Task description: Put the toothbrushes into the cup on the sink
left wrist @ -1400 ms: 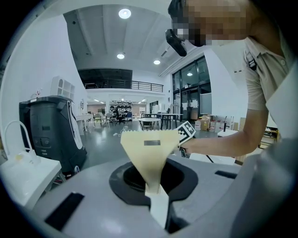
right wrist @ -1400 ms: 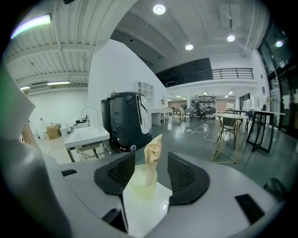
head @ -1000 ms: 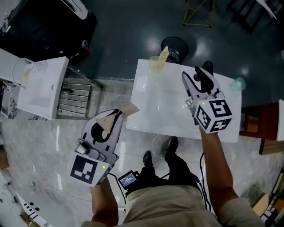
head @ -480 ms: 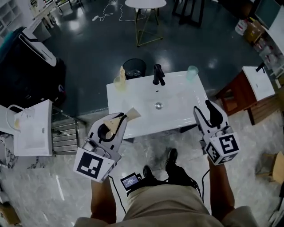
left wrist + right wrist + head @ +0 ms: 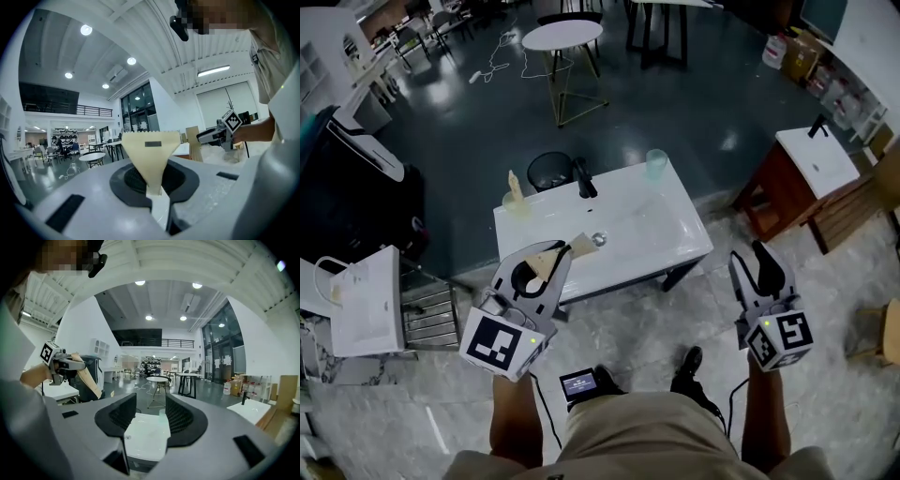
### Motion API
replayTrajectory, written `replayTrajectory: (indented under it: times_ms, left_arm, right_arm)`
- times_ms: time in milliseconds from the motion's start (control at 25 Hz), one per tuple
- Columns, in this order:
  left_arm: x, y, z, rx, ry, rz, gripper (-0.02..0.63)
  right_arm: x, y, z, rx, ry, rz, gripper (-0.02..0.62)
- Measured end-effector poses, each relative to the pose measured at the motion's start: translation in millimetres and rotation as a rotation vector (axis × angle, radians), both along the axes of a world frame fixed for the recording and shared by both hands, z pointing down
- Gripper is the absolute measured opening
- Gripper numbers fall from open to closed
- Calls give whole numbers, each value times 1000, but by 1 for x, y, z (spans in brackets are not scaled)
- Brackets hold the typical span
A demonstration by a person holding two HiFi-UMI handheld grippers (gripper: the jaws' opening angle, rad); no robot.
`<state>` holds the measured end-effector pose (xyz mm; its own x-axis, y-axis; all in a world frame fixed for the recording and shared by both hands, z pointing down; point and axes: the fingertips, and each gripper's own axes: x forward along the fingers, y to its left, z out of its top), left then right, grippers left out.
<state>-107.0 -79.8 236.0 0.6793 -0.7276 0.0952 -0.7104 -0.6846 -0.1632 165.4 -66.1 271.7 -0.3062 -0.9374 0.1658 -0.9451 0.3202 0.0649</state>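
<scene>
So, starting at the left: a yellowish cup [image 5: 517,202] sat on the far left corner of the white sink [image 5: 652,225], with one beige toothbrush packet [image 5: 513,181] standing upright in it. Just behind that corner was a round black bin [image 5: 546,167]; couldn't tell what was inside. Nearer the person, the left gripper [image 5: 555,251] showed in front of the sink's near left edge. Its jaws were clamped on a second toothbrush packet [image 5: 151,150], whose wide end stuck out past the tips. A black faucet [image 5: 584,176] stood at the far middle of the sink, and a green see-through cup [image 5: 656,164] sat on the far right corner, contents unclear. Off the sink's right side, the right gripper [image 5: 150,416] had its jaws apart, the sink showing far off through the gap.
</scene>
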Motion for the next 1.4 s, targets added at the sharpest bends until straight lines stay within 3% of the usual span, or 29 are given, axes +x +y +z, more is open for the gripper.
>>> replayTrajectory:
  times_ms: [560, 720, 1000, 1400]
  left_arm:
    - [263, -6, 8, -32, -105, -64, 32]
    - [297, -5, 9, -38, -109, -113, 32]
    - [332, -8, 6, -46, -157, -141, 32]
    - [374, -30, 3, -26, -224, -103, 32]
  right_arm:
    - [258, -4, 11, -7, -81, -88, 193]
    - [295, -11, 14, -11, -88, -125, 193]
    - [328, -13, 14, -7, -139, -162, 193]
    - [394, -2, 18, 15, -171, -53, 193]
